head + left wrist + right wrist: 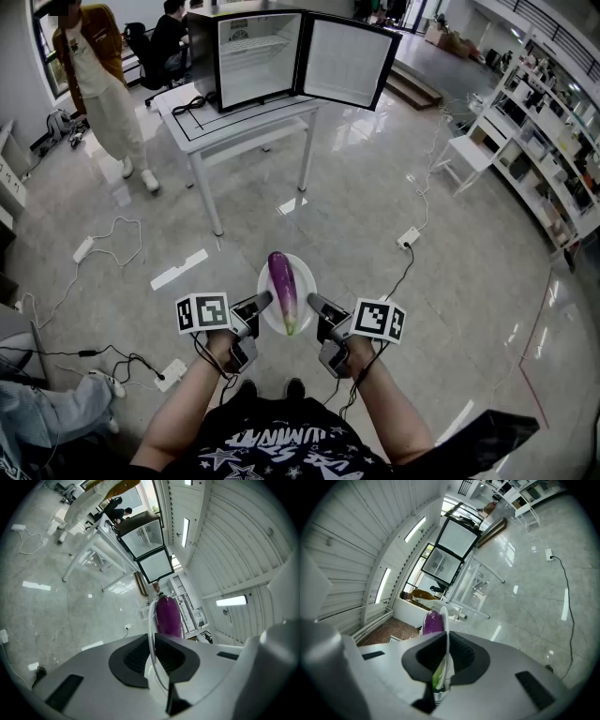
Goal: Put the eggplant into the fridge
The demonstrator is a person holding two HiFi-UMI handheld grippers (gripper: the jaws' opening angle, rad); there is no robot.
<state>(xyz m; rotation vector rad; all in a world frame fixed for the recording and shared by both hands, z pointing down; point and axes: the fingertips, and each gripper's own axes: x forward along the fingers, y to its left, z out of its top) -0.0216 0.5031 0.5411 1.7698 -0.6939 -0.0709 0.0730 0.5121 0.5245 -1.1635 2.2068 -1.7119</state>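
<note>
While the left gripper (pixel 267 299) and the right gripper (pixel 312 300) are squeezing 2 sides of the round white plate (pixel 305 279), the long, shiny purple eggplant (pixel 282 289) is lying loose on it, probably ready to roll.

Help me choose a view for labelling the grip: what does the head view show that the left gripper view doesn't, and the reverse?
Only the head view: the whole eggplant lying on the white plate, the right gripper at the plate's opposite edge, and the person's forearms. Only the left gripper view: a close, edge-on look at the left gripper, jaws shut on the plate's rim, plus a ceiling light. Both: the eggplant, the plate, and the open fridge on its table.
</note>
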